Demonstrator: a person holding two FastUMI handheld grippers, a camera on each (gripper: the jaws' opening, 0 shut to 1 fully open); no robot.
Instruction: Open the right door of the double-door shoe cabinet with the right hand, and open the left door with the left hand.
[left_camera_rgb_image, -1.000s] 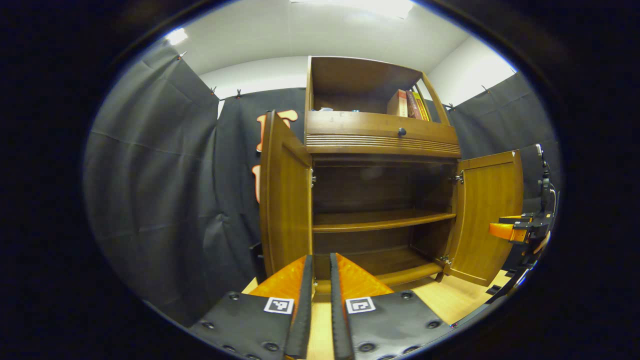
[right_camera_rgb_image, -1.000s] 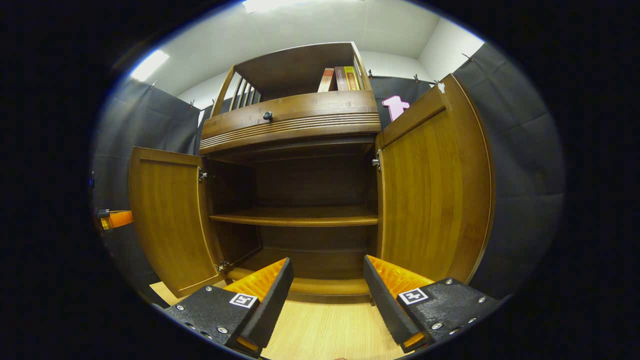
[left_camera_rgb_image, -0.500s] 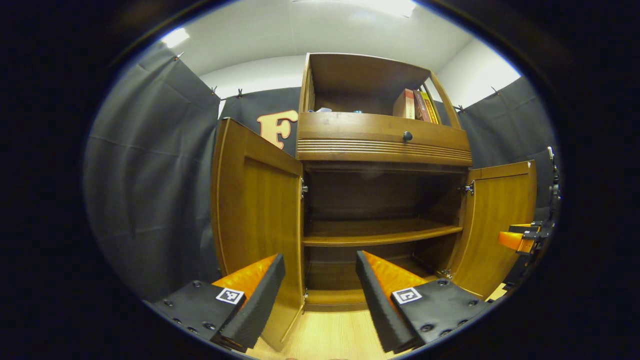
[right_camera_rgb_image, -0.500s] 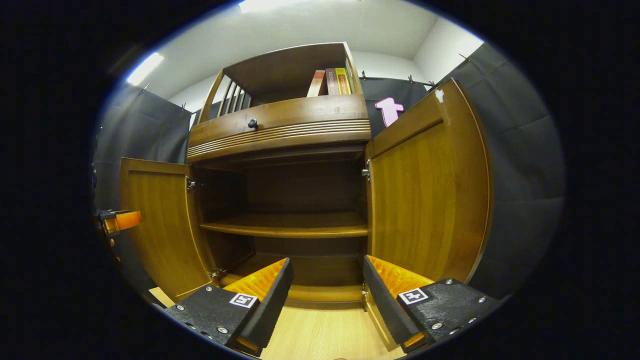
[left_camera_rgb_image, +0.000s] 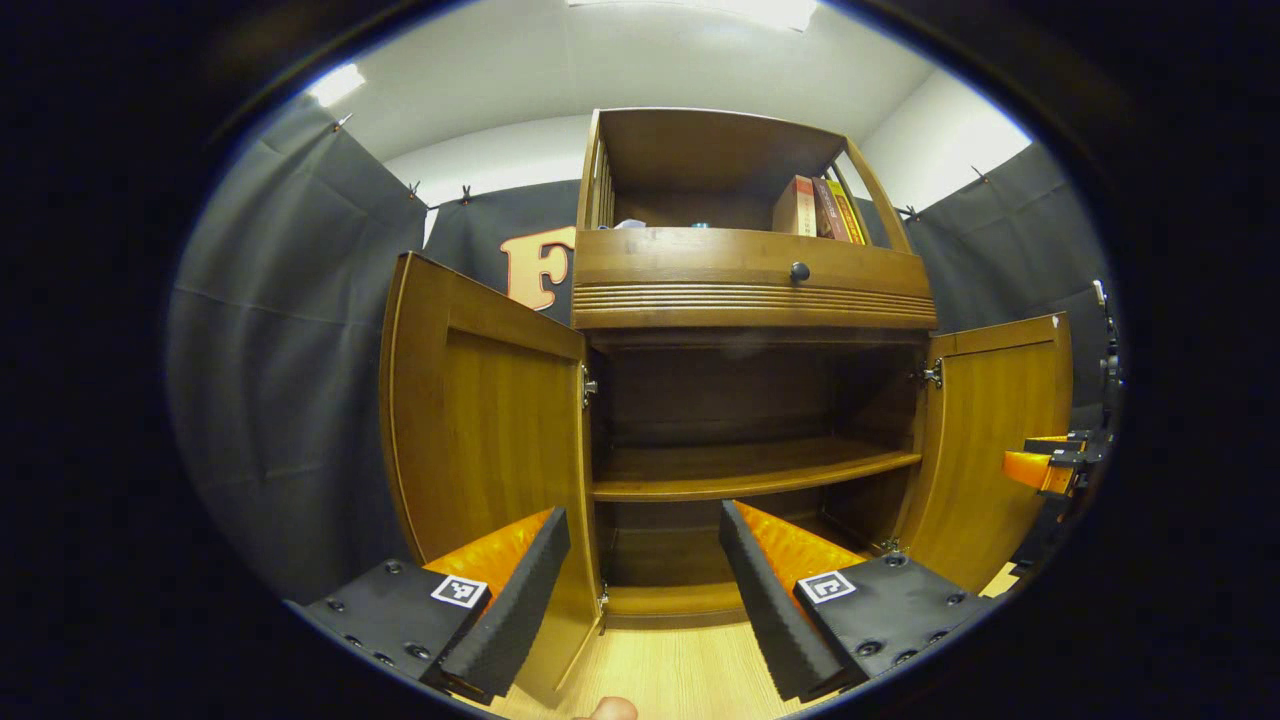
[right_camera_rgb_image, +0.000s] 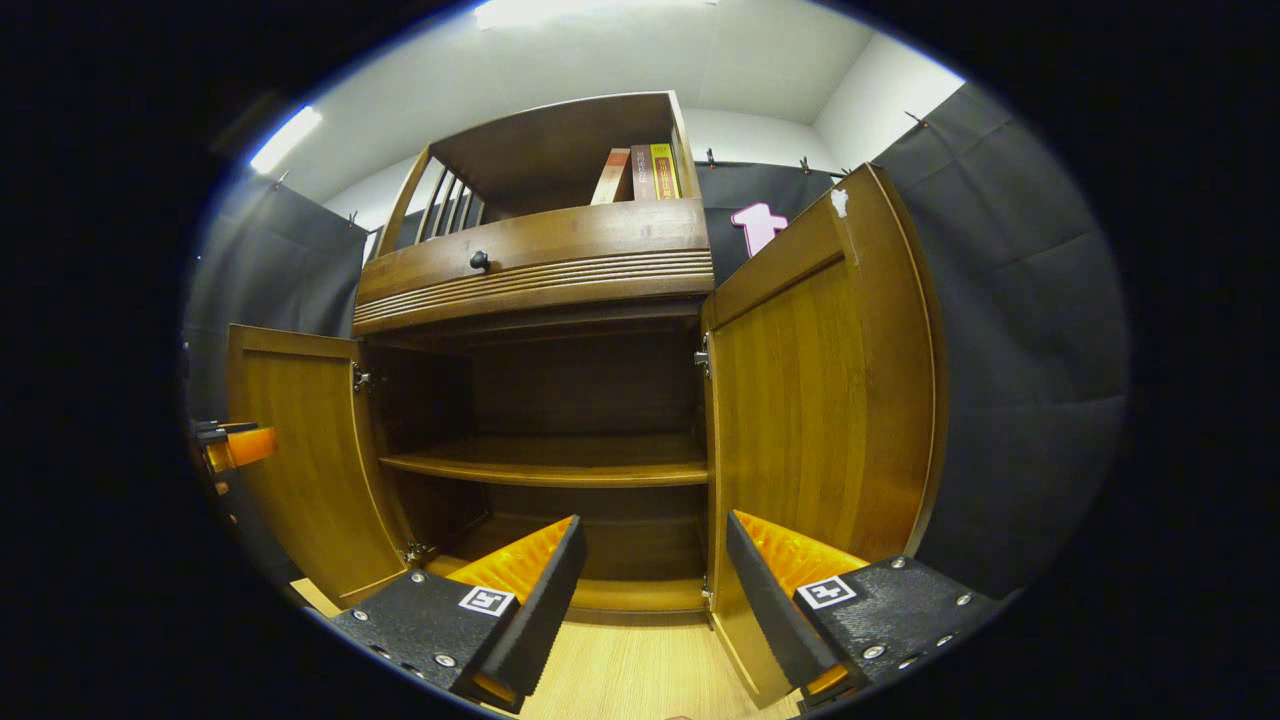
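Observation:
The wooden shoe cabinet (left_camera_rgb_image: 750, 290) stands ahead with both lower doors swung out. In the left gripper view the left door (left_camera_rgb_image: 480, 420) is close on the left and the right door (left_camera_rgb_image: 990, 430) farther off on the right. My left gripper (left_camera_rgb_image: 640, 560) is open, empty, in front of the left door's hinge edge. In the right gripper view the right door (right_camera_rgb_image: 820, 380) is near on the right and the left door (right_camera_rgb_image: 300, 450) farther off. My right gripper (right_camera_rgb_image: 650, 570) is open and holds nothing. The inner shelf (right_camera_rgb_image: 560, 465) is bare.
A drawer with a dark knob (left_camera_rgb_image: 799, 271) sits above the doors. Books (left_camera_rgb_image: 815, 208) stand in the top compartment. The cabinet rests on a light wooden floor (right_camera_rgb_image: 640, 670). Black cloth walls (left_camera_rgb_image: 290, 380) close in both sides. The other gripper shows at the right edge (left_camera_rgb_image: 1050, 465) and left edge (right_camera_rgb_image: 235, 445).
My left gripper went from shut to open and let go of the left door, which swung wider. The right door also stands a little wider; the right gripper stayed open.

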